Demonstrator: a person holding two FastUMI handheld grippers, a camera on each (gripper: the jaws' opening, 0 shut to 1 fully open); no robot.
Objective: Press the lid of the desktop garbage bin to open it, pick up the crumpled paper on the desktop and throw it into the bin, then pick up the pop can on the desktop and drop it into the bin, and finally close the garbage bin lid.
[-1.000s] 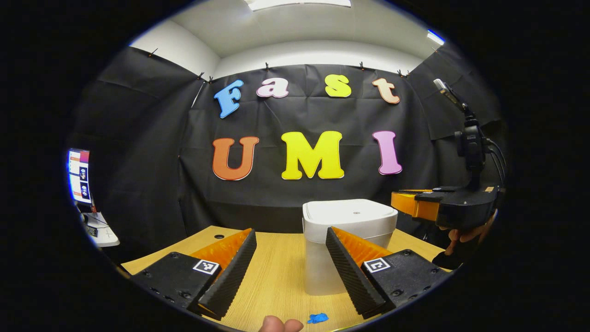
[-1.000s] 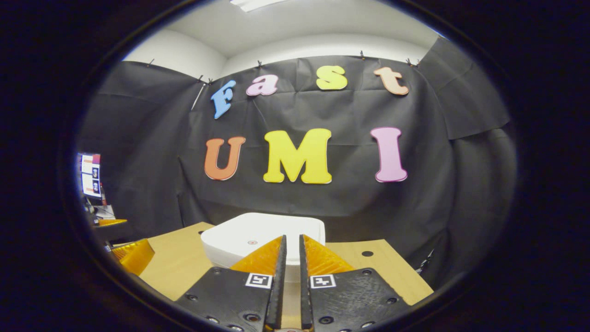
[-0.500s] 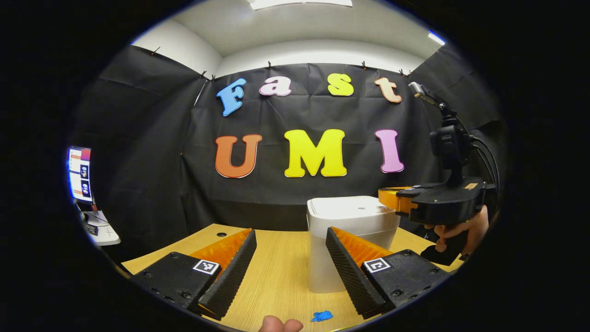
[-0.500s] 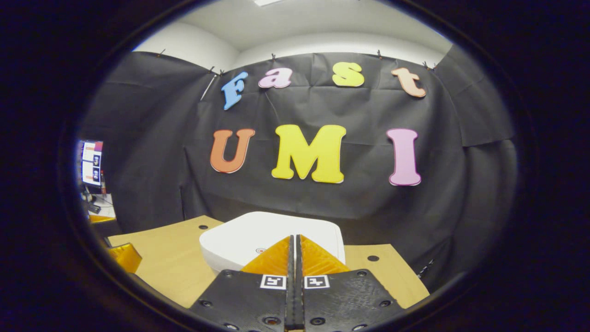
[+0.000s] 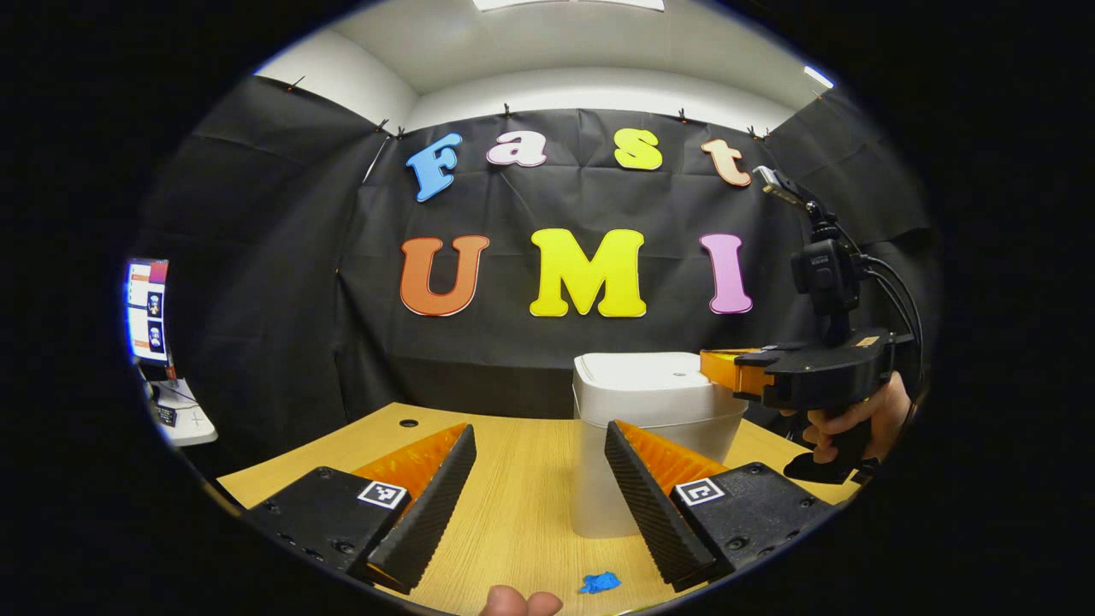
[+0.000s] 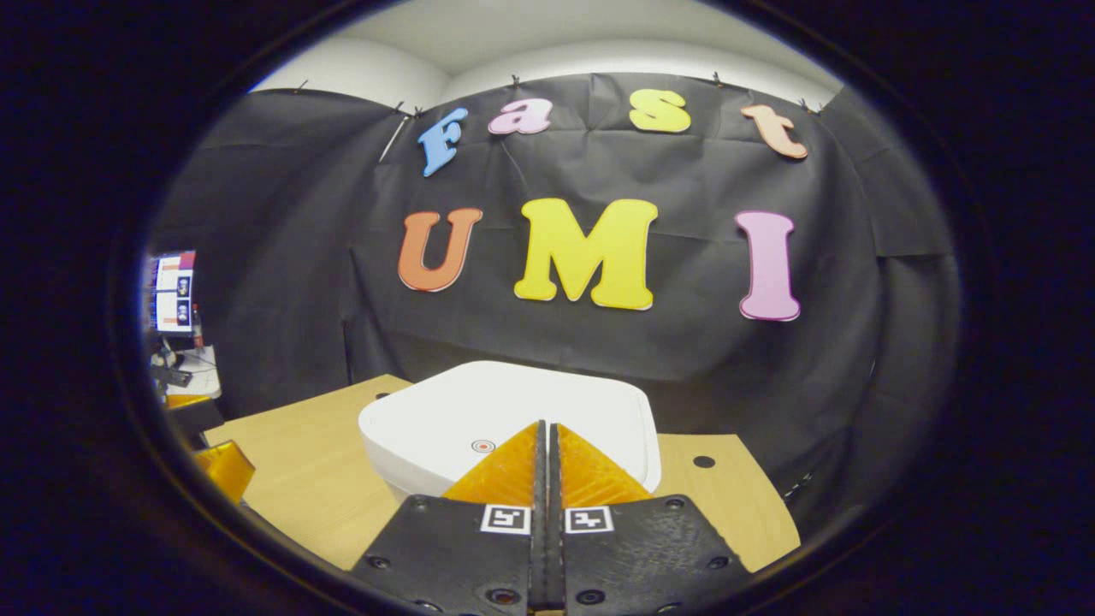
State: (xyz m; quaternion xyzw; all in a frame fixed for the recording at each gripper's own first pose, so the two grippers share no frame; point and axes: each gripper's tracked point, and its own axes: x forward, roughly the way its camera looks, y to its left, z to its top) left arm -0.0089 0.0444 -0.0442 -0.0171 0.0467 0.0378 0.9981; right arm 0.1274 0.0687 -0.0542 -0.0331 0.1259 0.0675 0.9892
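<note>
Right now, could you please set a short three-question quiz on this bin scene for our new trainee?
1. True or false: the lid of the garbage bin is closed.
2. Which gripper has its fingers closed together with nothing between them? A) left gripper B) right gripper
3. Fill in: the right gripper's tips are over the bin's ____.

Key:
1. True: the lid lies flat on the bin.
2. B: the right gripper is shut and empty, while the left gripper's fingers stand wide apart over the desk.
3. Lid, near the small round mark.
</note>
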